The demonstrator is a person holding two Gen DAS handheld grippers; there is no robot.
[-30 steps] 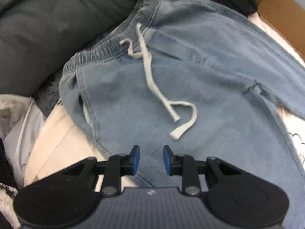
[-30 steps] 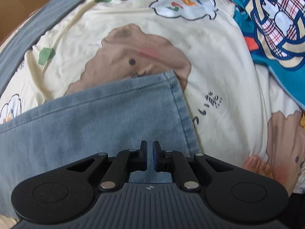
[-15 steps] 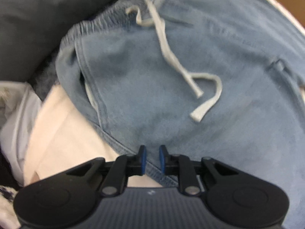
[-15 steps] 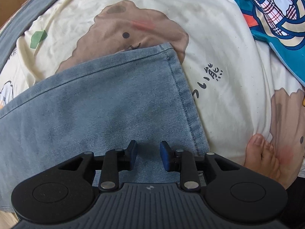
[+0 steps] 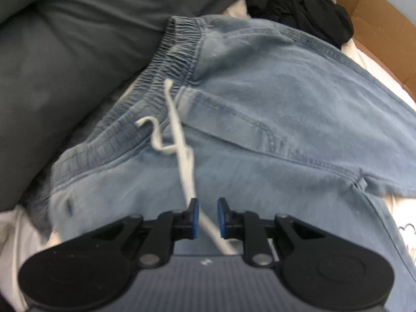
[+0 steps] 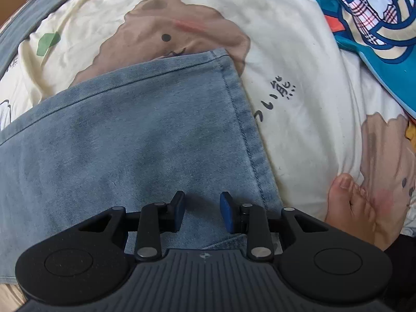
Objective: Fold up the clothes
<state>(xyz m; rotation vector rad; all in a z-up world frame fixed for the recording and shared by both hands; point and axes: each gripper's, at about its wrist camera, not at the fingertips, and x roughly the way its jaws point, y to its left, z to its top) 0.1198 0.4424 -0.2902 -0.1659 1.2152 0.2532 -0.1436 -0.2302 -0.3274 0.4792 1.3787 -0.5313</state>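
Right now my left tongs (image 5: 208,218) hang low over the waist end of the jeans (image 5: 273,119), fingers a narrow gap apart, with the white drawstring (image 5: 179,140) running down from the gathered waistband (image 5: 166,62) and passing between the blue pads; whether the pads actually pinch the cord I cannot tell, since that view is blurred. Beyond the waistband lies a dark grey pillow (image 5: 65,52), and a black garment (image 5: 306,5) sits at the far edge beside a cardboard box (image 5: 377,18). My right tongs (image 6: 202,212) stand wide open over the leg end of the jeans (image 6: 130,135), gripping nothing, the fingertips just above the denim near the hem (image 6: 247,124). The leg lies flat on a cream bedsheet (image 6: 299,65) printed with a brown bear, a bright blue patterned cloth (image 6: 377,26) lies at the far right, and a bare foot (image 6: 351,208) rests on the sheet just beside the tongs.
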